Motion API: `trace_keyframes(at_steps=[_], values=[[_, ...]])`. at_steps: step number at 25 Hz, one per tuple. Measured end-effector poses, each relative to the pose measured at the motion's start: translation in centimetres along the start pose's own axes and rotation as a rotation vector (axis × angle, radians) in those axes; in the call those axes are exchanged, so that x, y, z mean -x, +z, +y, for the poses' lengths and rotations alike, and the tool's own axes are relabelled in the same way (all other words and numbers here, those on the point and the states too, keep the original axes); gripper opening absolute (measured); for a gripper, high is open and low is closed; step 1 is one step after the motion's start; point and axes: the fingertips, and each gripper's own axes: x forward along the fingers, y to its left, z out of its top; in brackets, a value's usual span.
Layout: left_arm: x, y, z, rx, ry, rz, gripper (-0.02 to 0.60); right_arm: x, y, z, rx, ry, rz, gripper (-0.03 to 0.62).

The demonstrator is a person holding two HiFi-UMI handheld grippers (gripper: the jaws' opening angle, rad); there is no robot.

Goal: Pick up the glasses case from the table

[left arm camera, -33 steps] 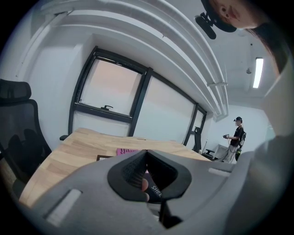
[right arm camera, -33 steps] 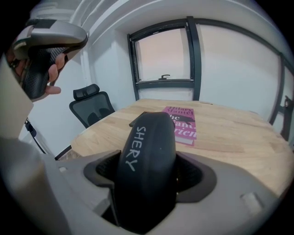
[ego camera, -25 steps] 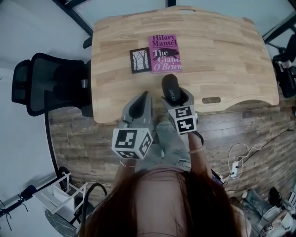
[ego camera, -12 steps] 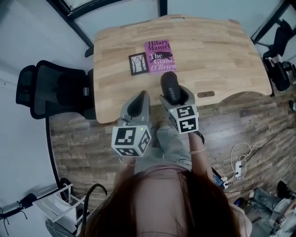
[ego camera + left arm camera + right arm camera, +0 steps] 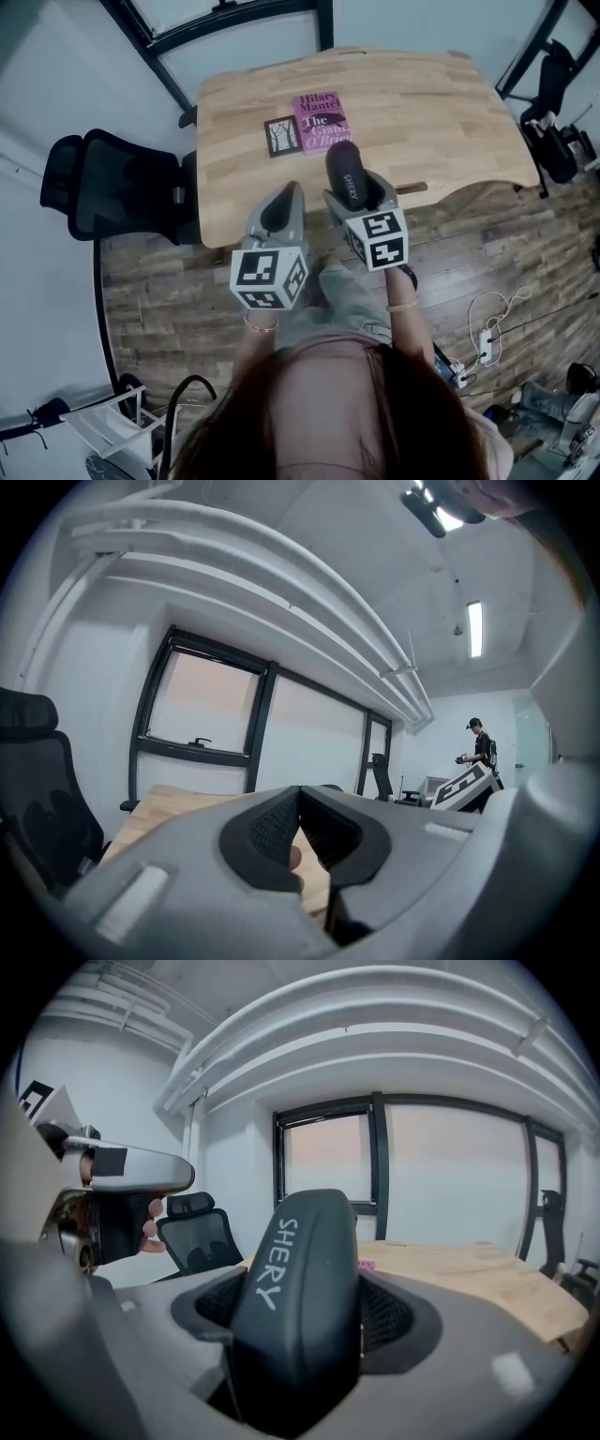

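A black glasses case (image 5: 348, 174) with white lettering sits clamped in my right gripper (image 5: 357, 195), raised well clear of the wooden table (image 5: 431, 112). In the right gripper view the glasses case (image 5: 298, 1297) stands upright between the two jaws and fills the middle of the picture. My left gripper (image 5: 278, 208) hangs beside it to the left, over the table's near edge. Its jaws meet at the tips (image 5: 298, 794) with nothing between them.
A pink book (image 5: 321, 118) and a small dark card (image 5: 282, 135) lie on the table's far middle. A black office chair (image 5: 117, 183) stands left of the table. Another chair (image 5: 553, 112) is at the right. Cables and a power strip (image 5: 466, 373) lie on the wood floor.
Both grippers and the case have risen and drawn back from the table, which now looks smaller and farther. The right gripper's hold on the case is unchanged.
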Motion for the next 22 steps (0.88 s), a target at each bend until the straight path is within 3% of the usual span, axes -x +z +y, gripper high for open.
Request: trace_keyframes(at_steps=[13,22], values=[[2.0,1.3,-1.9,-0.036,-0.039,-0.016,0.002,3.8,2.5,1.1,-0.007,-0.010,-0.074,0.365],[2.2,1.5,-3.7,-0.073,-0.026,-0.015,0.002,6.1,2.9,0.3,-0.001,0.000,-0.105,0.365]])
